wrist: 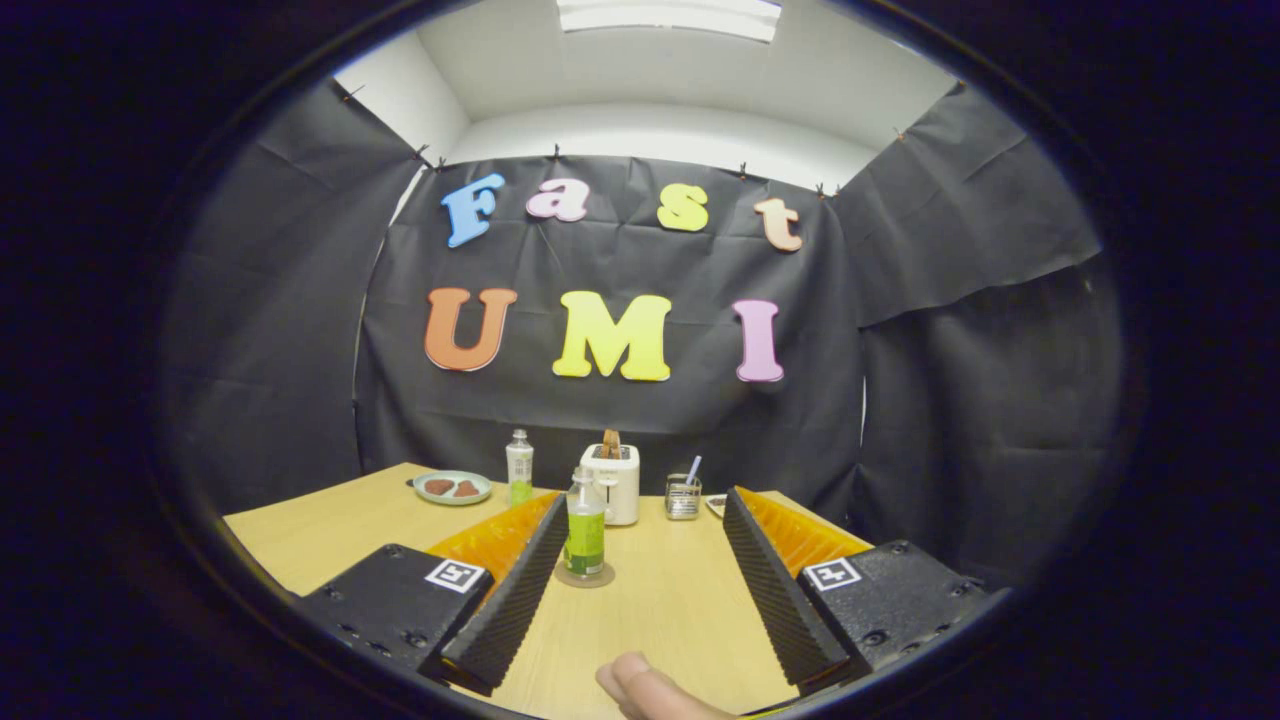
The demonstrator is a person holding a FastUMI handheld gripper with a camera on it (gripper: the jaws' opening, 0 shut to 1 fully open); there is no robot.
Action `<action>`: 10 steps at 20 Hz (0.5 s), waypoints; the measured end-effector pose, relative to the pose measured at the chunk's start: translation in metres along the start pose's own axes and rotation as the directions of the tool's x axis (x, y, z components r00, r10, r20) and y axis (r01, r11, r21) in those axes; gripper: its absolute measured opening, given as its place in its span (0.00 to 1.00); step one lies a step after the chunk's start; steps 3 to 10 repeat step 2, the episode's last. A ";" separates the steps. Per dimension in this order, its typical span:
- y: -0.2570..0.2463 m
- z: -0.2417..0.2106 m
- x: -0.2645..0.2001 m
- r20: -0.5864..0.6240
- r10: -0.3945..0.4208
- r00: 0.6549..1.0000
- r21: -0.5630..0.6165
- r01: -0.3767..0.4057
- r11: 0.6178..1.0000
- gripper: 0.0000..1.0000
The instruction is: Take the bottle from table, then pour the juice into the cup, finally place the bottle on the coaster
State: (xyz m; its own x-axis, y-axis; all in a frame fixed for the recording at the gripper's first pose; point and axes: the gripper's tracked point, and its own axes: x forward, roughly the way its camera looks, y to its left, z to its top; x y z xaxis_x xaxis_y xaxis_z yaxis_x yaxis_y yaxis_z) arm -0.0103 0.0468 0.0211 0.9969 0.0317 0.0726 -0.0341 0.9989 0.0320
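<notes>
The tongs are gaping wide, gripping nothing. The juice bottle is standing upright on a round coaster (long axis vertical, cap pointing up), just inside their left finger, on the wooden surface. A toaster is sitting beyond it.

The clear bottle with green juice stands upright on the round coaster, cap on.

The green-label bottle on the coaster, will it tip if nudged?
Probably: the bottle is tall and narrow, standing on a small coaster. Clear plastic likely makes it light and slippery. The open gripper isn't touching it.
</notes>
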 end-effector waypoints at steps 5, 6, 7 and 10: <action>-0.010 -0.001 -0.015 0.000 -0.011 1.000 0.020 0.011 1.000 1.00; -0.010 -0.001 -0.015 0.000 -0.011 1.000 0.020 0.011 1.000 1.00; -0.010 -0.001 -0.015 0.000 -0.011 1.000 0.020 0.011 1.000 1.00; -0.010 -0.001 -0.015 0.000 -0.011 1.000 0.020 0.011 1.000 1.00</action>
